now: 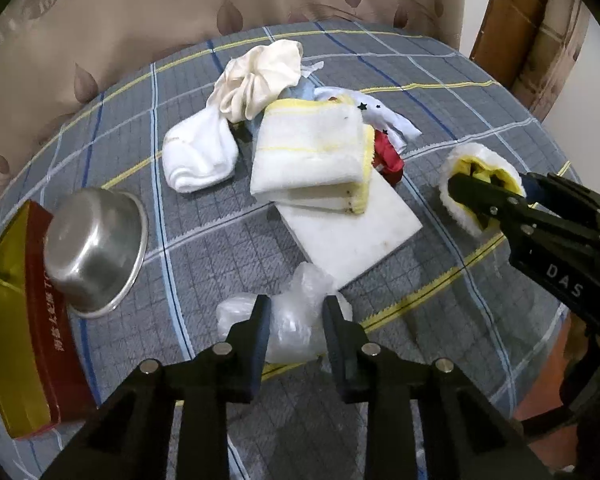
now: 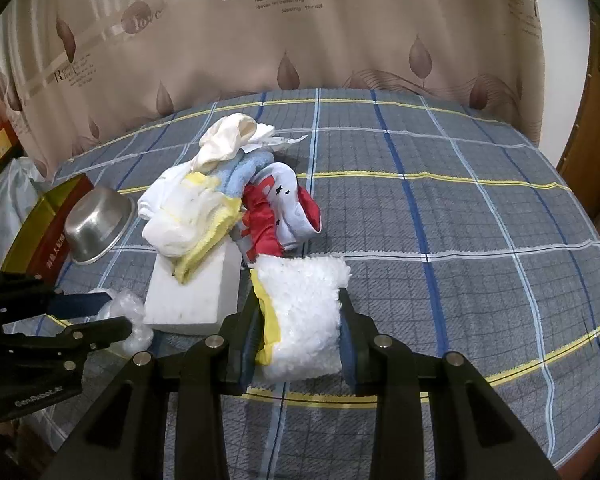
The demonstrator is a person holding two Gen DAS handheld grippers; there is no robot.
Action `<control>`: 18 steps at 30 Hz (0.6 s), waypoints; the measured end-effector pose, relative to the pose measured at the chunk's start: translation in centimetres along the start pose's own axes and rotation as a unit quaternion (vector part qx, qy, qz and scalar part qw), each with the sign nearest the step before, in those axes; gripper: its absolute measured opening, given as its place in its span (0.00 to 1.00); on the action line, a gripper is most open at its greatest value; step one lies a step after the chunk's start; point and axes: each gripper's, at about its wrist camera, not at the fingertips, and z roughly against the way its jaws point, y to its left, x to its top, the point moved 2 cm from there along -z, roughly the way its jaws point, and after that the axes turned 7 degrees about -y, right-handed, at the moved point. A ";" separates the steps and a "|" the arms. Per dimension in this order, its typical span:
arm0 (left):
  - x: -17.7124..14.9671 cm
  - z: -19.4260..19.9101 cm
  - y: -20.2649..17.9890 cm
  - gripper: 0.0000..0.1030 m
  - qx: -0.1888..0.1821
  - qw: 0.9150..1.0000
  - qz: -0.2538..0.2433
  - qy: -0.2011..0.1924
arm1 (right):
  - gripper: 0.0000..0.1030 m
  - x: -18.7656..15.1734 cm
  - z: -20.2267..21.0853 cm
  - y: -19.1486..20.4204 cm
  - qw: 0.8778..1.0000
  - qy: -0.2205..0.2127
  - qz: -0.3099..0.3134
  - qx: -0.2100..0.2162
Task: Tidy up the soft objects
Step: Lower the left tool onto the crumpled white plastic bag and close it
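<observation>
Plaid bedspread; fluffy pad between jaws.

- On the curtain behind the bed, we read a large "R" followed by "om" and "fee" in brown print; the smaller lines beside it are mostly blurred, though we catch "But", "leaves" and "The".
- We read "love" inside round leaf medallions on the same curtain, once at the left and once at the top edge.
- The "R" motif repeats lower left and at the top right, too blurred for us to read further.
- On the right gripper, seen from the left wrist, we read "DAS" in pale letters.
- On the left gripper, we make out pale lettering, roughly "GenRobot".
- The red and gold box carries pale Chinese characters we cannot read.
</observation>
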 end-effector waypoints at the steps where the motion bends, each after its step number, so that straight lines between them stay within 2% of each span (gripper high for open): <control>1: 0.0 0.1 0.1 0.24 -0.002 1.000 0.002 0.000 | 0.30 0.0 0.0 0.0 1.000 -0.001 0.000 -0.001; 14: 0.2 2.8 1.6 0.21 0.001 0.999 0.025 -0.020 | 0.30 0.2 0.2 -0.2 1.000 -0.006 -0.003 -0.003; 18: 0.3 3.5 2.6 0.21 0.013 0.999 0.036 -0.027 | 0.30 0.2 0.2 -0.2 1.000 -0.006 -0.004 -0.003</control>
